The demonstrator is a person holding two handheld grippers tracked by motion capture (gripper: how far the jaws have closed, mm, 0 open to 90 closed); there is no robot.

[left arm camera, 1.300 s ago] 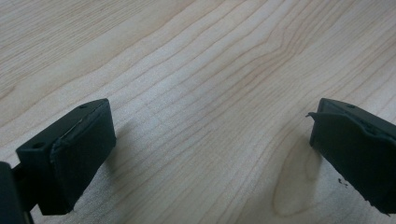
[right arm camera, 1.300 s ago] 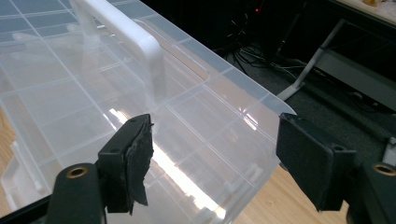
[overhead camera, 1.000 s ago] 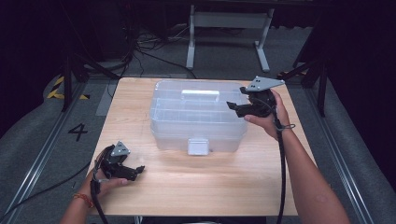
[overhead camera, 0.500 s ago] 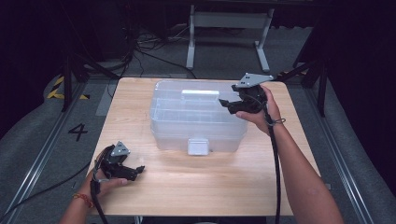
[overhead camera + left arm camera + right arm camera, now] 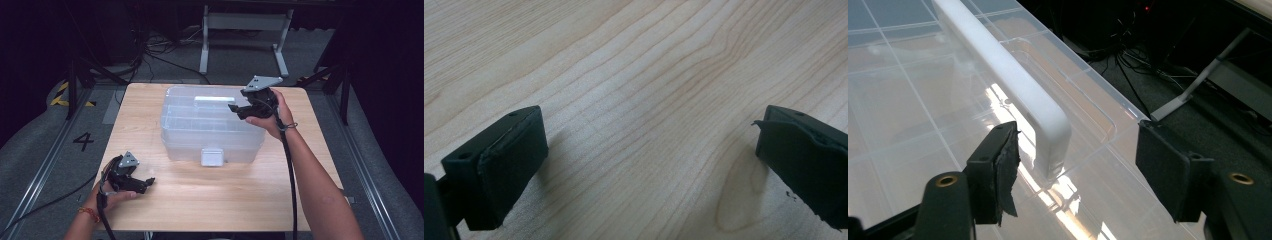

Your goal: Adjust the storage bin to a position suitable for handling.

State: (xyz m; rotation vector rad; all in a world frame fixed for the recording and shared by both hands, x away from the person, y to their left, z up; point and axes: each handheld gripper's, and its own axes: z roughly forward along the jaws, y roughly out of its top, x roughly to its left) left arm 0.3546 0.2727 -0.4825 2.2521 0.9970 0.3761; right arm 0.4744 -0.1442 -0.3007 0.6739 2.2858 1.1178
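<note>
Right gripper (image 5: 1075, 165), jaws just closing but apart, gripping nothing (pads clear), straddles the white handle (image 5: 1013, 85) of the clear box (image 5: 210, 125) at frame centre.

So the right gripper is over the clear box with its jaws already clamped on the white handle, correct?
Not quite. The right gripper is over the clear box, but its jaws stand open on either side of the white handle's end, not clamped. The right gripper view shows the gaps.

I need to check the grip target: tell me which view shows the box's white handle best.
The right gripper view: the white handle runs close up, its end between the open right tongs. The high view shows it small and pale on the clear box. The left gripper view offers bare table.
</note>
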